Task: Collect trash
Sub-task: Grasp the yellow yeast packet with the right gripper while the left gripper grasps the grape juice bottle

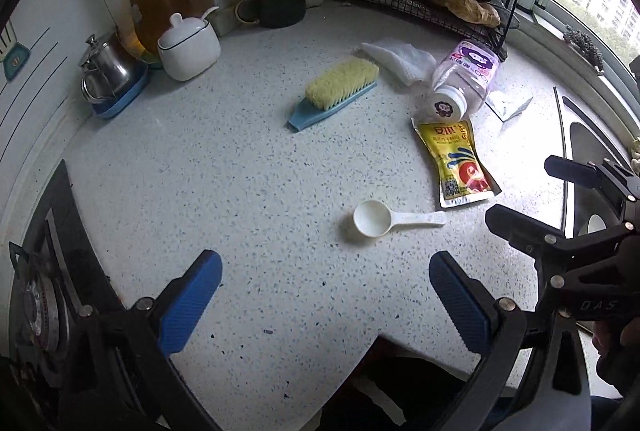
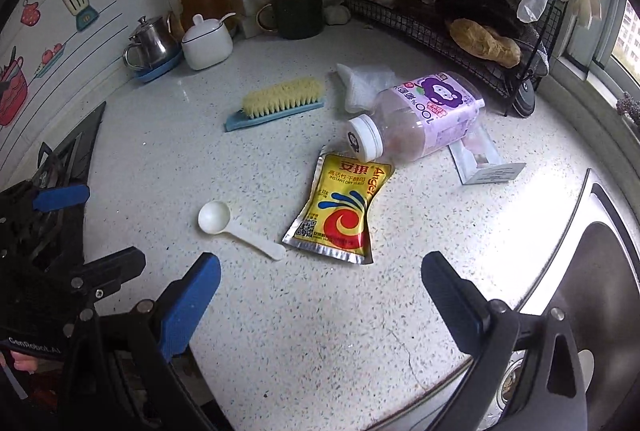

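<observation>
Both grippers, left and right, hover spread and empty, apparently before the first pickup: next, close on the crumpled yellow yeast sachet.

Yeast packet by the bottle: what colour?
Yellow yeast packet with a red swirl; clearest in the right wrist view.

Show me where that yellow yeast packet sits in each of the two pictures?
Left wrist view: yellow yeast packet lies right of centre, just below the fallen bottle's white cap.
Right wrist view: yellow yeast packet lies near centre, below the same cap.
Shared landmark: white scoop.
</observation>
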The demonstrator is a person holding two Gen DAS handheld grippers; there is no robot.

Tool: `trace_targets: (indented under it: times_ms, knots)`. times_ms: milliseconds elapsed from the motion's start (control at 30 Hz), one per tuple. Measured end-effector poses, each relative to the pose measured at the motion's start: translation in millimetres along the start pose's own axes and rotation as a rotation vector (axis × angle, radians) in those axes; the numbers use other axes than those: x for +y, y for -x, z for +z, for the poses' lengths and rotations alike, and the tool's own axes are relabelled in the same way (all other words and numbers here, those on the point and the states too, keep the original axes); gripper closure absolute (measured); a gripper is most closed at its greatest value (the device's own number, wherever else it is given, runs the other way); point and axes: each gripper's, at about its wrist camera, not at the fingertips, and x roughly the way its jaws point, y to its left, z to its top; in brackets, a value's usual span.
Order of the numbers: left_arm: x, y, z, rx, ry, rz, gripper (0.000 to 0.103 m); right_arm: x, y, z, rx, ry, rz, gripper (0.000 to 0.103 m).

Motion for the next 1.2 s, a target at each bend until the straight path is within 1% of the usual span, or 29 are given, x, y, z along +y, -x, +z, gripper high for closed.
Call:
trace_targets:
  times_ms: [100,133,200,233,367,467,500,533,567,600,633,700,767,800,867,967,1000,1100,1200]
  knots:
    - [5,-8,12,0.011,-0.008,0.009,0.0,1,-16,9,0.016,0.005,-0.028,0.003]
    - [6,-11,16,0.016,-0.012,0.008,0.001,1,-21,12,0.025,0.007,-0.024,0.003]
    - [10,-16,22,0.02,-0.021,-0.018,0.0,-1,-34,19,0.047,-0.023,0.004,0.003]
    - [12,-19,25,0.025,-0.027,-0.028,0.0,-2,-39,23,0.053,-0.037,0.004,0.003]
    - [16,-32,36,0.052,-0.068,-0.054,0.0,-6,-56,33,0.067,-0.093,-0.026,0.003]
    - [21,-43,44,0.07,-0.101,-0.054,0.0,-8,-67,40,0.088,-0.128,-0.048,0.004]
    - [23,-45,46,0.073,-0.106,-0.055,0.0,-7,-69,41,0.09,-0.128,-0.057,0.006]
    - [25,-47,49,0.073,-0.107,-0.066,0.0,-4,-71,42,0.089,-0.116,-0.069,0.016]
    - [28,-48,51,0.069,-0.105,-0.086,0.0,-1,-73,44,0.095,-0.099,-0.085,0.028]
    - [31,-49,53,0.064,-0.103,-0.106,0.0,2,-75,45,0.104,-0.086,-0.098,0.034]
    - [33,-49,56,0.059,-0.108,-0.116,0.0,5,-76,44,0.105,-0.077,-0.11,0.038]
    - [33,-50,61,0.052,-0.128,-0.114,0.0,9,-76,43,0.101,-0.074,-0.123,0.042]
    - [31,-51,65,0.049,-0.145,-0.118,0.0,11,-74,42,0.096,-0.069,-0.144,0.052]
    - [31,-52,68,0.049,-0.15,-0.123,0.0,14,-74,41,0.095,-0.066,-0.14,0.052]
    - [28,-53,72,0.045,-0.158,-0.13,0.0,17,-71,37,0.091,-0.058,-0.13,0.058]
    - [22,-51,79,0.027,-0.169,-0.155,0.0,17,-63,26,0.094,-0.085,-0.066,0.065]
    - [18,-50,82,0.021,-0.174,-0.162,0.0,14,-59,23,0.094,-0.095,-0.049,0.066]
    - [8,-49,90,0.014,-0.186,-0.172,0.0,5,-42,14,0.082,-0.093,-0.046,0.068]
    - [-5,-50,98,0.006,-0.195,-0.189,0.0,-8,-21,7,0.049,-0.106,-0.073,0.069]
